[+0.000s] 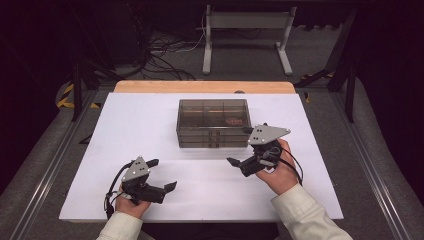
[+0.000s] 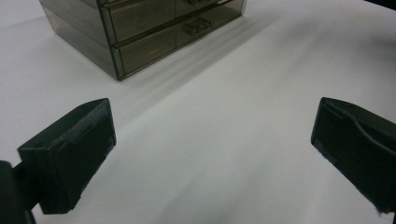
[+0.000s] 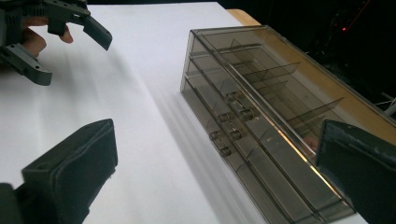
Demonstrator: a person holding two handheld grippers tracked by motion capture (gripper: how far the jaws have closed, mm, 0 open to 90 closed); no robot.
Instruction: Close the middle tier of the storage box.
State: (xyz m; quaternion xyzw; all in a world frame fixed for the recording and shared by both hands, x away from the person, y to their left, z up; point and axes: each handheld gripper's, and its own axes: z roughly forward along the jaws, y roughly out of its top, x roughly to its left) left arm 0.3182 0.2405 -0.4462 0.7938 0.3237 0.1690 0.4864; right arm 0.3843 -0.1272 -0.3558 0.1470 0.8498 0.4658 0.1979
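On the white table (image 1: 125, 130), toward its far middle, stands a smoky see-through drawer box (image 1: 213, 123) with small knobs (image 3: 232, 122) down its front and a reddish item (image 1: 234, 120) showing through its top right part. Both grippers hold nothing. The right gripper (image 1: 241, 148) hovers just in front of the box's right end, jaws spread wide apart, the box front lying between them in the right gripper view. The left gripper (image 1: 161, 174) rests lower on the near left, well apart from the box, jaws likewise apart. This looks like the approach, before any drawer is touched. Next, the right gripper would likely need to line up with one knob, close on it, and pull straight out, perhaps with the left steadying the box so it does not slide.
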